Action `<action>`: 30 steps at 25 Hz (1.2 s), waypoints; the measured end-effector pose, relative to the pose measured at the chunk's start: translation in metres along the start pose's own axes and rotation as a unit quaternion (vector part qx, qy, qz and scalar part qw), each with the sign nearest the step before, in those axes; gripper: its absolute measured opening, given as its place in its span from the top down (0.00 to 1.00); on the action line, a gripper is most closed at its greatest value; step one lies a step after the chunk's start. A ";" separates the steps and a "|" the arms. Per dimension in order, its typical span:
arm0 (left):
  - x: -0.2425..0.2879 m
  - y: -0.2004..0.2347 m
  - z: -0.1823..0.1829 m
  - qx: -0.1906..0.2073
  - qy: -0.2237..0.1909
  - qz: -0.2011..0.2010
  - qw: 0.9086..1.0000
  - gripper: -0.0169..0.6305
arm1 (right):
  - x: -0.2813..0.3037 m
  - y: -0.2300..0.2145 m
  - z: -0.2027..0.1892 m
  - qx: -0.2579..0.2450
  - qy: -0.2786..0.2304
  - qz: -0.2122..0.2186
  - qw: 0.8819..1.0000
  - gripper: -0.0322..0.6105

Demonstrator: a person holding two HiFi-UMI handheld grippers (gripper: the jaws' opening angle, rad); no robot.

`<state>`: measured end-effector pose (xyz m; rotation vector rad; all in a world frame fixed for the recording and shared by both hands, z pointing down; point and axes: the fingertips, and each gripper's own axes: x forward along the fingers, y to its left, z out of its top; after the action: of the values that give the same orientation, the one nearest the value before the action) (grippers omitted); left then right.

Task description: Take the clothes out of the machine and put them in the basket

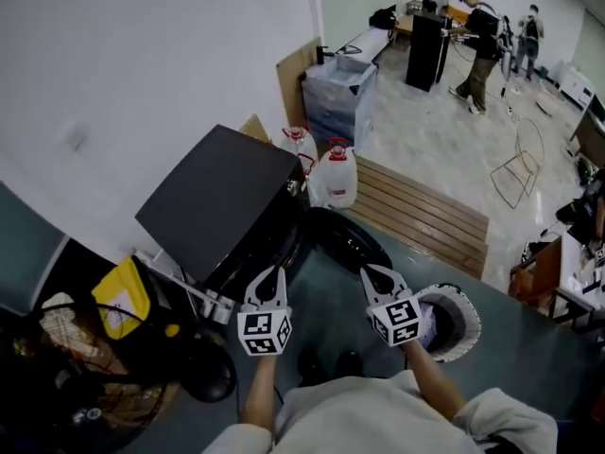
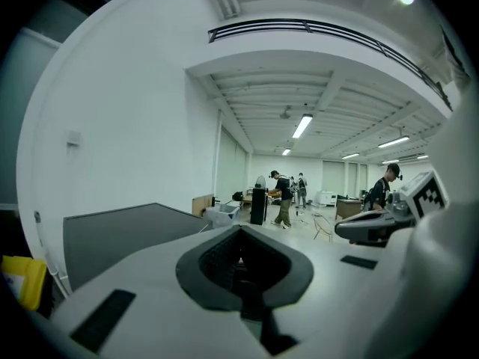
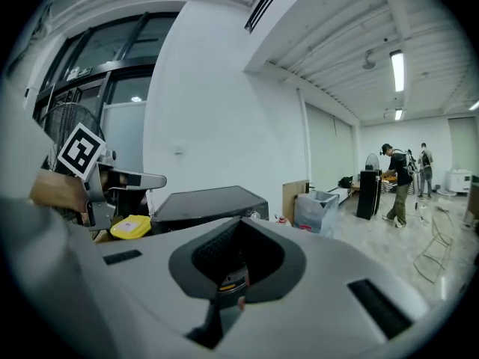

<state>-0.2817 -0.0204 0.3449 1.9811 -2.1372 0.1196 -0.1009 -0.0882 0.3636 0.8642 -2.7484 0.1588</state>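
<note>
2 grippers side by side, left gripper (image 1: 272, 277) and right gripper (image 1: 376, 277), both pinched closed, nothing between jaws. Machine (image 1: 217, 201) ahead-left, left gripper nearer. Dark round door (image 1: 345, 239) open toward grippers, drum mouth hidden. Basket (image 1: 468, 329) just beside right gripper, mouth up. Clothes unseen; lie, long axis unknown.

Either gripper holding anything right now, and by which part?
Nothing is held. The left gripper and the right gripper are both shut, jaws together with nothing between them.
</note>
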 end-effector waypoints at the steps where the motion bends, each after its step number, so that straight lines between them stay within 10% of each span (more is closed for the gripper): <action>1: -0.003 0.007 0.005 0.000 -0.002 0.006 1.000 0.95 | 0.004 0.003 0.007 -0.004 -0.003 0.003 1.000 0.92; 30: -0.005 0.055 0.022 0.000 -0.007 -0.003 1.000 0.95 | 0.051 0.027 0.063 -0.028 -0.038 -0.013 0.999 0.92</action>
<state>-0.3381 -0.0155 0.3271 1.9933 -2.1407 0.1056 -0.1698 -0.1054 0.3159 0.9088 -2.7954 0.0455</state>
